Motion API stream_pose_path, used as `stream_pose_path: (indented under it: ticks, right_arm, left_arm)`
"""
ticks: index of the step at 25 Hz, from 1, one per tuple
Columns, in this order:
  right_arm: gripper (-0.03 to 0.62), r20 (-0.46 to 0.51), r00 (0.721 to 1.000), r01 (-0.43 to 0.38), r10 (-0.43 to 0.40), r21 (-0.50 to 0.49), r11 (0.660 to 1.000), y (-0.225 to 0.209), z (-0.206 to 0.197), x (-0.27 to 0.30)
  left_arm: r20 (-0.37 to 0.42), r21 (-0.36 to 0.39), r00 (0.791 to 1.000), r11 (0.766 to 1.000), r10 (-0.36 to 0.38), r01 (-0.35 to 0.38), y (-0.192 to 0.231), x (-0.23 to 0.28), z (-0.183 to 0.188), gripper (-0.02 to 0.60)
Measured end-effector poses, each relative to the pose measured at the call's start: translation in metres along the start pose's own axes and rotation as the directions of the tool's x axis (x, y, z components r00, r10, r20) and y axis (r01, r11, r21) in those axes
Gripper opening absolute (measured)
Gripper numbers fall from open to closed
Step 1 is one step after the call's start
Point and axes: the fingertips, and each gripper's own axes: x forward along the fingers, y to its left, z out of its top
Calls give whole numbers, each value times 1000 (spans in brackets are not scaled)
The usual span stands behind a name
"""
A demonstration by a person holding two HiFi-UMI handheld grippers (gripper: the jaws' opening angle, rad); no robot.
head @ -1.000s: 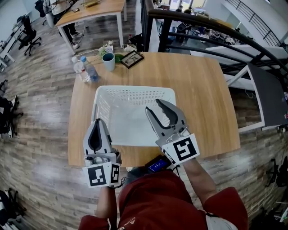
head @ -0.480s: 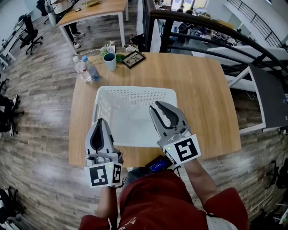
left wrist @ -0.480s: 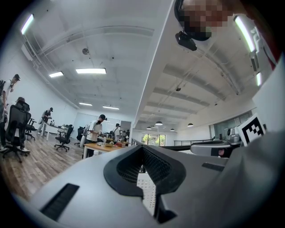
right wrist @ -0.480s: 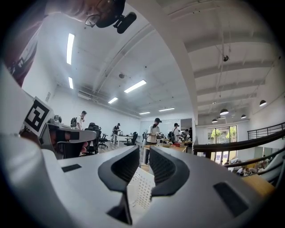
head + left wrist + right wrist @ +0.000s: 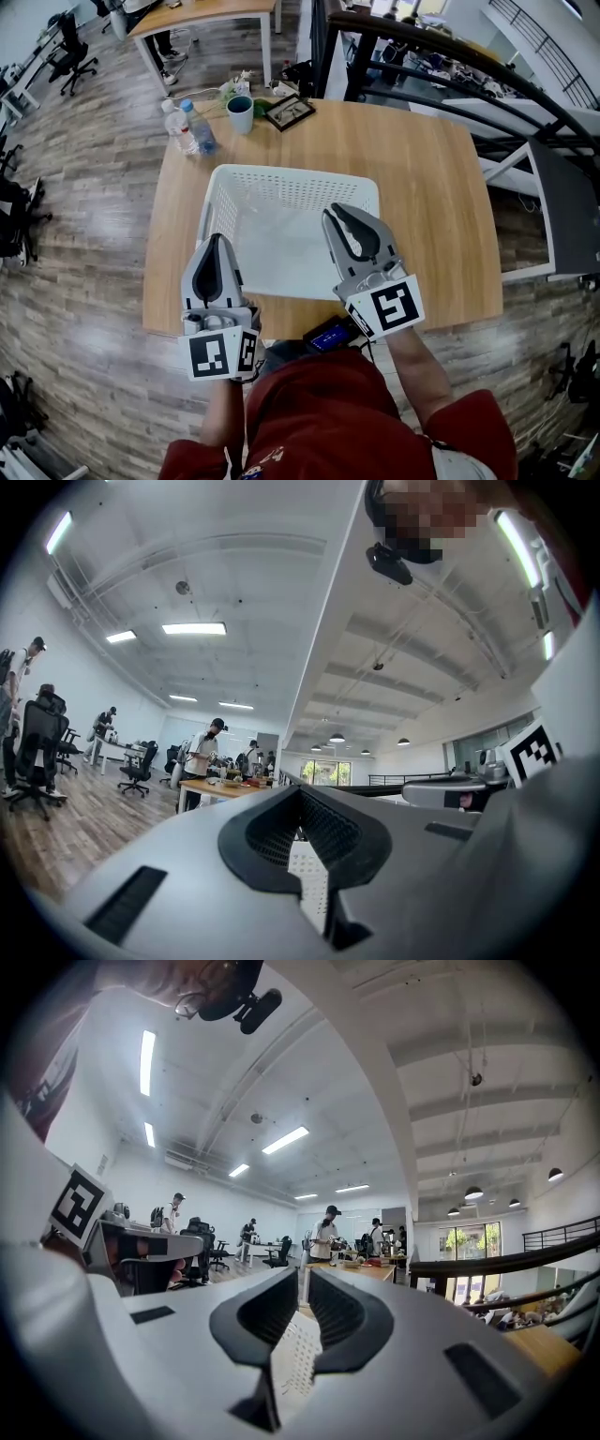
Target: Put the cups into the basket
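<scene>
A white perforated basket (image 5: 221,217) stands empty in the middle of the wooden table (image 5: 427,197). One teal cup (image 5: 241,114) stands at the table's far left corner, well away from both grippers. My left gripper (image 5: 215,243) hovers over the basket's near left corner, shut with nothing in it; in the left gripper view its tips (image 5: 300,794) meet. My right gripper (image 5: 339,214) is above the basket's near right part. Its jaws are closing, a thin slit still shows between them (image 5: 304,1279), and nothing is held.
Two plastic water bottles (image 5: 188,127) stand left of the cup, and a framed picture (image 5: 289,112) lies to its right. A dark railing (image 5: 441,70) runs behind the table. A phone (image 5: 330,338) sits at the table's near edge. People stand at a far desk.
The right gripper's jaws have gone from wide apart to almost together, with nothing between them. The left gripper stays shut. Both stay at the basket's near side; the head view shifted slightly.
</scene>
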Motion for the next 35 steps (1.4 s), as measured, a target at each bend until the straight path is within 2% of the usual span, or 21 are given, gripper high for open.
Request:
stream_pose_path:
  ticks: [8,35]
  right_arm:
    - [11,-5,1000,12,-12,6,1000,-4,0,2]
    - [11,-39,998,43,-42,18,999,-12,-10,5]
  left_arm:
    - [1,-4,1000,1000,-3,3,-1,2,-1,0]
    - [-5,26,1000,1000,-6,6,-2,3,-3,0]
